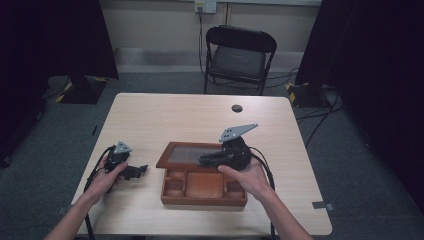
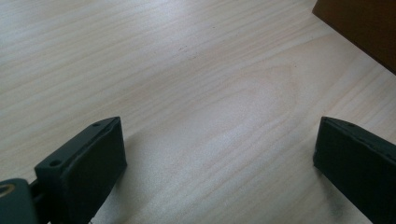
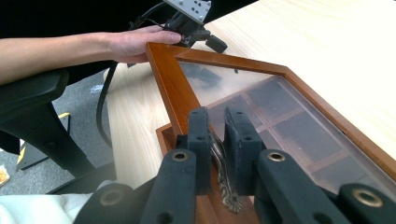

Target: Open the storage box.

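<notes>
Grey carpet runs around the pale wooden worktop [image 1: 200, 120], with a black folding chair [image 1: 239, 57] standing beyond its far edge and dark curtains at both sides of the room. On the worktop, nearer the front edge and a little right of centre, sits a wooden compartment box [image 1: 202, 187] with a glass-paned lid [image 1: 187, 154]. The lid is raised at its front and tilts up toward the far edge, so the open compartments show in front of it. In my right gripper view I look through the glass pane [image 3: 280, 112] at the dividers underneath.

My right gripper [image 1: 212, 159] reaches over the box from the right, its grey plate pointing up. Its jaws are clenched on the small ornate metal handle [image 3: 219, 158] at the lid's front rim, the handle caught between the two black pads [image 3: 200, 140].

My left gripper [image 1: 137, 171] rests low near the left edge of the worktop, just beside the box's left side and apart from it. Its jaws are released, spread wide over bare wood, with a corner of the box [image 2: 364, 28] off to one side.
</notes>
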Demonstrator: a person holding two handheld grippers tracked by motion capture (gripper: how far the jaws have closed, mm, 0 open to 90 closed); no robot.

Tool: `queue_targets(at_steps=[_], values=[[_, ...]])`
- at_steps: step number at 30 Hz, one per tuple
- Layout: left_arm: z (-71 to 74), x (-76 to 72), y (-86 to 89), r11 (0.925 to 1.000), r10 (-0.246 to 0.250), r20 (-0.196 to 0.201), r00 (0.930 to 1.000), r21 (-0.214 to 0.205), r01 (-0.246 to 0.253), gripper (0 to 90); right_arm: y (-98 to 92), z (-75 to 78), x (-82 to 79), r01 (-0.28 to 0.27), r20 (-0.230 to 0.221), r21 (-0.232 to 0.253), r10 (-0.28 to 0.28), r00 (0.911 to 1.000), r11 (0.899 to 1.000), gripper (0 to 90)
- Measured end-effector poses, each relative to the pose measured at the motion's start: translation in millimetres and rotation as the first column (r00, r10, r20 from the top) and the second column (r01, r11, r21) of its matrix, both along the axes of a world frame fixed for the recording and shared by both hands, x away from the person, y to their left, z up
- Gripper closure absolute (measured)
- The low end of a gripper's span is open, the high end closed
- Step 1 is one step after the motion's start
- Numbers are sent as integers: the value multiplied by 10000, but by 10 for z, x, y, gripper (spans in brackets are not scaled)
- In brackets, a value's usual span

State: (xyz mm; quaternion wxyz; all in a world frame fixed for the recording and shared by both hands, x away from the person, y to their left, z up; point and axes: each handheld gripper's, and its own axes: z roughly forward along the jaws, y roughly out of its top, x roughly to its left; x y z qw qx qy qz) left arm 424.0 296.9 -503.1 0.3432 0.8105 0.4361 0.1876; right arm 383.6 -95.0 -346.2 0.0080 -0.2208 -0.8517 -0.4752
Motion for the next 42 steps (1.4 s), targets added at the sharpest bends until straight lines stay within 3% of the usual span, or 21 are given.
queue_targets(at_steps=[42], values=[[2,1,4,10000,-38,-7,10000,69,38,17,15,168,156,128,24,72,-128,9999,9999,822]])
